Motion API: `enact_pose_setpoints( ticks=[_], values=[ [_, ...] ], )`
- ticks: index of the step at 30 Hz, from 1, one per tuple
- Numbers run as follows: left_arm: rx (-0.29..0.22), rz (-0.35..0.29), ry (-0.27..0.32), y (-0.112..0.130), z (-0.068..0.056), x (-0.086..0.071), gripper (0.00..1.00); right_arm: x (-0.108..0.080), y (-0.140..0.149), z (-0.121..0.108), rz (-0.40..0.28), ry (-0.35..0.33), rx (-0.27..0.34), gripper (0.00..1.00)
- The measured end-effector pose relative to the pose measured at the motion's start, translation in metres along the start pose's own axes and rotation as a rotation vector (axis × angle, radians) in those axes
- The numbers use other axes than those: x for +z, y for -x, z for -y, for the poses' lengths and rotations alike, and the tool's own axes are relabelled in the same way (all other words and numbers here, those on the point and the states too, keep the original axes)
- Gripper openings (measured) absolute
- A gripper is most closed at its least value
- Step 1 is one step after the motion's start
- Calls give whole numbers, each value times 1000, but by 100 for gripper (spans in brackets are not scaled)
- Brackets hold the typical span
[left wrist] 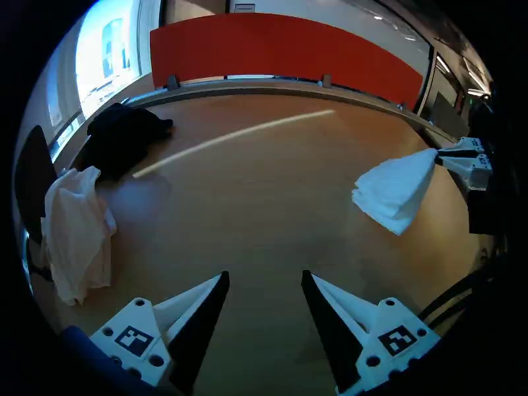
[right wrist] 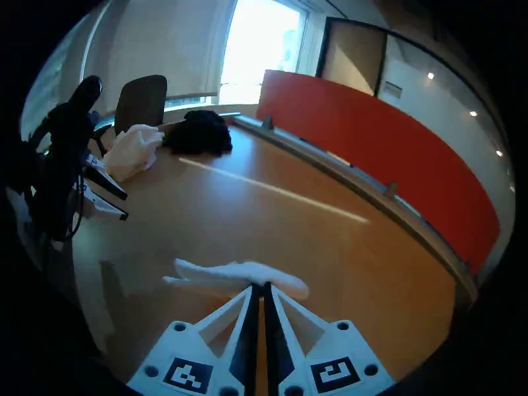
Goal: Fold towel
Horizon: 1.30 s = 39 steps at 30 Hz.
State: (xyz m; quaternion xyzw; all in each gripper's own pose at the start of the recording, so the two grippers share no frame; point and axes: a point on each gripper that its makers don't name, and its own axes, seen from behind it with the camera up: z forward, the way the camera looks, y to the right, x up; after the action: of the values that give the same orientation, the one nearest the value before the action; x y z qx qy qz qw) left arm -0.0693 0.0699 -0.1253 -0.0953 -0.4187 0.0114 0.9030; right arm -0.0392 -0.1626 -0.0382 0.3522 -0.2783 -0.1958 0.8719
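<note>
At the far left of the tabletop lies a crumpled white cloth heap, with a black garment just behind it. The left hand-held gripper hovers over bare wood, fingers apart and empty. To the right, the towel, gathered into a thick white wad, hangs from the right hand-held gripper, whose fingers are clamped on one corner. It droops in soft layers, so it looks light and limp. A single-corner pinch lets the layers sag apart, and the low hanging corner seems the best second hold.
</note>
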Motion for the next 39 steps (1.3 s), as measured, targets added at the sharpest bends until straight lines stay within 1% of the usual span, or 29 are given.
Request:
enact_pose_setpoints(
  ticks=[5,11,20,27,35,39],
  values=[
    [4,-7,1,-3,-1,-2,81,-13,-23,-12,-39,23,0,5],
    [5,-14,5,-7,-2,-3,81,-26,-32,-26,-55,50,12,5],
    [10,-21,14,-10,-7,-3,81,-45,-32,-47,-65,85,33,5],
    [16,-25,17,-13,-11,-2,81,-59,-33,-72,-72,118,50,5],
    [30,-24,21,-14,-17,0,81,-75,-18,-107,-51,166,59,5],
    [29,-21,19,-15,-18,1,80,-82,-7,-124,-42,182,88,5]
  ],
)
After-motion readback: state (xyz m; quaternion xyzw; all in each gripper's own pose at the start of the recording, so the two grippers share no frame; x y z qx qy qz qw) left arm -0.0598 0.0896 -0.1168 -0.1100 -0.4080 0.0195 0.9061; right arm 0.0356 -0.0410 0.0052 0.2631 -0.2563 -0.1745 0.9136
